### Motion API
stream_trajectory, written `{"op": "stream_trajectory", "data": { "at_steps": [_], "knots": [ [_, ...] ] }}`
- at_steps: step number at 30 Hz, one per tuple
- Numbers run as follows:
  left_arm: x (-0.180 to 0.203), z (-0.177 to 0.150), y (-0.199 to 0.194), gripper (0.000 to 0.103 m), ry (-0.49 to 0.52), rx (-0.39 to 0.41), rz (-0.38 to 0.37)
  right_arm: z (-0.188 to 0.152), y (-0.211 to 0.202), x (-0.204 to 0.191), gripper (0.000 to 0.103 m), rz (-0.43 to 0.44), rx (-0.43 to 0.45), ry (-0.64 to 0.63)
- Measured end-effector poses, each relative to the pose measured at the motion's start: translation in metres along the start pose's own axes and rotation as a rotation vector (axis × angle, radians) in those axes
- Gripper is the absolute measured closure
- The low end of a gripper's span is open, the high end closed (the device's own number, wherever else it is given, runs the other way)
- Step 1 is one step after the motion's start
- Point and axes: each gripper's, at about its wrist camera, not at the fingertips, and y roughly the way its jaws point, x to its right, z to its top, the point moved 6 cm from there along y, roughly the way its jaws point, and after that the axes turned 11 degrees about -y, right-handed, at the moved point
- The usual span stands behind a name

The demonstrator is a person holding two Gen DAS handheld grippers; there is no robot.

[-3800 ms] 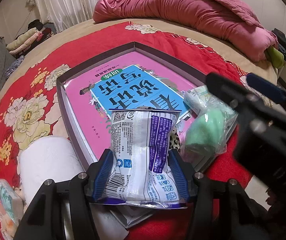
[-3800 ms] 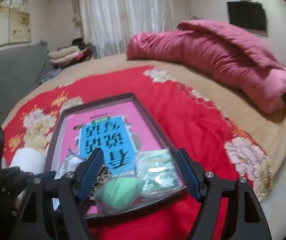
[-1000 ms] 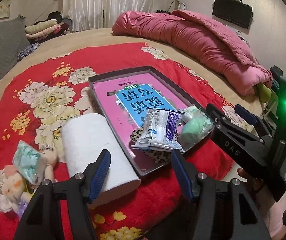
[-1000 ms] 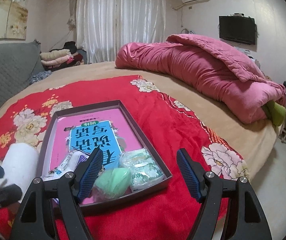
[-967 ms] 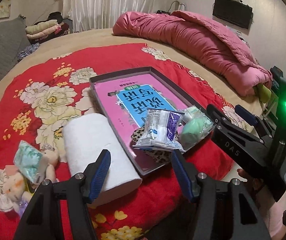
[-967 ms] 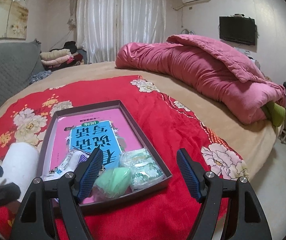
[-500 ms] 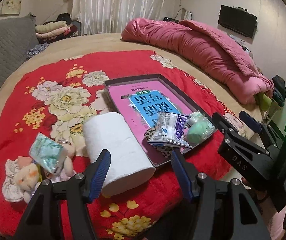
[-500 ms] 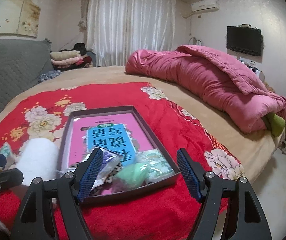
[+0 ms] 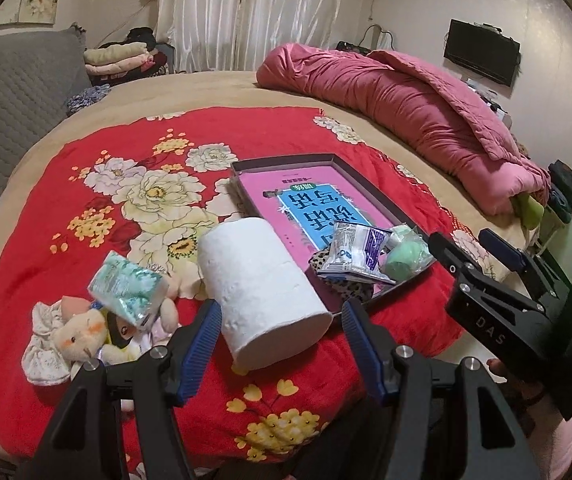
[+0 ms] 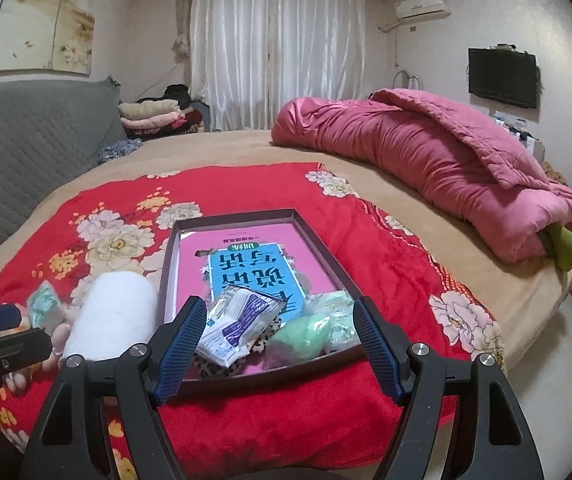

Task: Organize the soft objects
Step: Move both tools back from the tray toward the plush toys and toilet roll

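A dark shallow box (image 9: pixel 370 190) with a pink and blue inner print lies on the red floral blanket. In its near end lie a white and purple packet (image 9: pixel 356 250), a green soft item in clear wrap (image 9: pixel 404 258) and a leopard-print piece (image 9: pixel 342 286). A white paper roll (image 9: pixel 264 290) lies left of the box. A tissue pack (image 9: pixel 126 288) rests on a plush toy (image 9: pixel 80 338) further left. My left gripper (image 9: pixel 282 344) is open and empty, just before the roll. My right gripper (image 10: pixel 278 344) is open and empty, before the box (image 10: pixel 326 248), packet (image 10: pixel 238 324) and roll (image 10: pixel 112 316).
A rolled pink quilt (image 9: pixel 414 104) lies across the far right of the bed. A grey padded headboard (image 9: pixel 10 92) stands at the left with folded clothes (image 9: pixel 120 58) behind. The bed edge drops to the floor (image 10: pixel 566 340) at the right.
My left gripper let go of the white and purple packet, which now lies in the box, and drew back and left. The roll, tissue pack and plush came into view. My right gripper also drew back.
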Motion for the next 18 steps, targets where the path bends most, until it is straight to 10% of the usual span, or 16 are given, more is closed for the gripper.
{"op": "stream_trajectory", "data": {
  "at_steps": [18],
  "knots": [
    [-0.046,-0.015,-0.019,0.041,-0.074,-0.008,0.049,0.011,-0.033,-0.073,0.026,0.134,0.044,-0.18]
  ]
}}
